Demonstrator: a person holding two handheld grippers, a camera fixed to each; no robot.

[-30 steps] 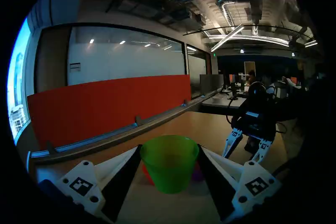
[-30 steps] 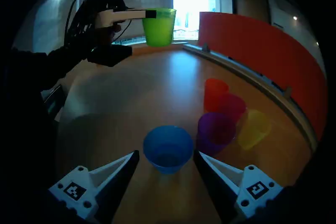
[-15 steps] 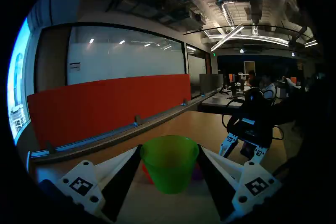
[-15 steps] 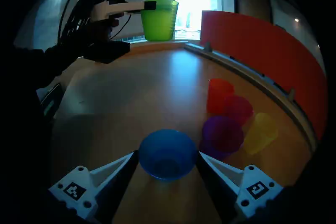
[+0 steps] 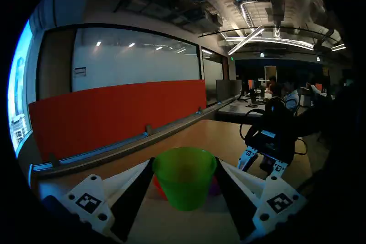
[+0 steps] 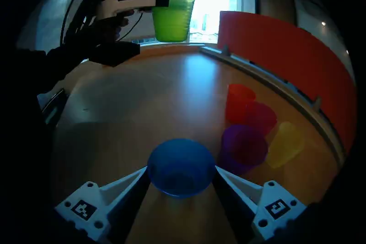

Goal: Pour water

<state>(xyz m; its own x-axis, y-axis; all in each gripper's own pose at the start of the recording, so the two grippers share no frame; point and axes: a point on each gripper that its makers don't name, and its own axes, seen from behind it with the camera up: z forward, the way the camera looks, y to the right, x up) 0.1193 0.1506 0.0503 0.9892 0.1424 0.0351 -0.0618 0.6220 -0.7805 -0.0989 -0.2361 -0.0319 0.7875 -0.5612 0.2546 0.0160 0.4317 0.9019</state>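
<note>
An upright green cup [image 5: 184, 180] sits between the fingers of my left gripper [image 5: 184, 170], which is shut on it and holds it high above the wooden table [image 6: 137, 102]. The right gripper view shows that green cup [image 6: 173, 13] aloft at the top. Down low, my right gripper [image 6: 180, 170] is shut on a blue cup [image 6: 180, 166], both fingers pressing its sides just over the table. The left gripper view shows my right gripper [image 5: 263, 164] farther off to the right, its white fingers pointing down.
Red [image 6: 238, 100], magenta [image 6: 261, 116], purple [image 6: 244, 145] and yellow [image 6: 284, 143] cups cluster on the table right of the blue cup. An orange divider panel [image 6: 283, 47] and a rail run along the table's far edge. A dark sleeve [image 6: 50, 65] holds the left gripper.
My right gripper's fingers closed in on the blue cup, which now looks slightly larger and nearer. The green cup stayed aloft, shifting only slightly.
</note>
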